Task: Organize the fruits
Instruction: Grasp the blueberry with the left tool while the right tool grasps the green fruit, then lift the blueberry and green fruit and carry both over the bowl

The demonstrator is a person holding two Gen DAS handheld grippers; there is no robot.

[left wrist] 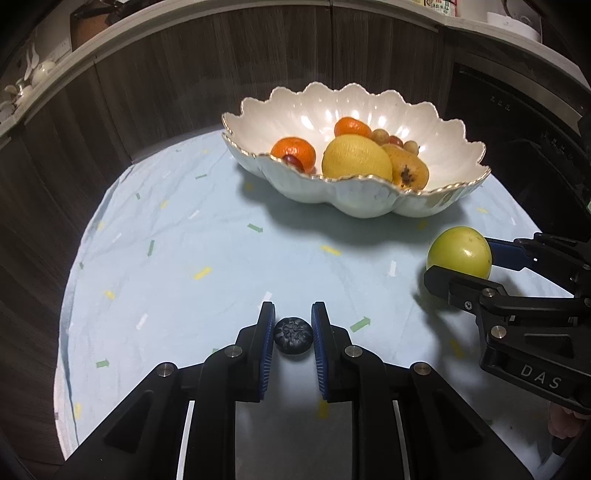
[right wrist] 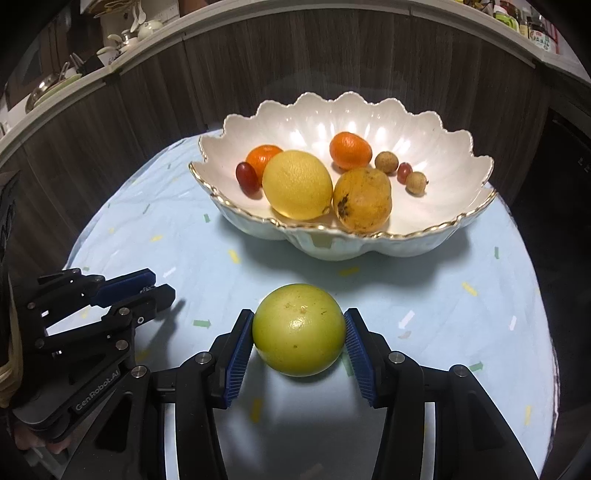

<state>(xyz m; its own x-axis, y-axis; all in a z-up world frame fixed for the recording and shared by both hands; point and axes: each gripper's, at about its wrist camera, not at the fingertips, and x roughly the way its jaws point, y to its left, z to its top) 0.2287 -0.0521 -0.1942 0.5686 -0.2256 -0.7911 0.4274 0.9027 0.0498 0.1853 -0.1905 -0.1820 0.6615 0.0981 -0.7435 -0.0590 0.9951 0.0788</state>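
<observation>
A small dark blueberry [left wrist: 293,336] sits between the blue pads of my left gripper [left wrist: 293,321], which is shut on it just above the pale blue cloth [left wrist: 177,236]. My right gripper [right wrist: 299,326] is shut on a round green fruit [right wrist: 299,330]; the same green fruit [left wrist: 459,254] shows at the right in the left wrist view. Behind them stands a white scalloped bowl [right wrist: 443,147] with a gold rim, holding a yellow lemon [right wrist: 297,184], two mandarins, a spotted yellow fruit [right wrist: 364,201], red grapes and small brown fruits. The left gripper [right wrist: 162,288] also appears at the left of the right wrist view.
The round table under the cloth [right wrist: 461,295] ends close on all sides. Dark wood-panelled cabinets [left wrist: 147,92] curve behind it. A shelf above carries crockery [right wrist: 122,40] and bottles [right wrist: 532,26].
</observation>
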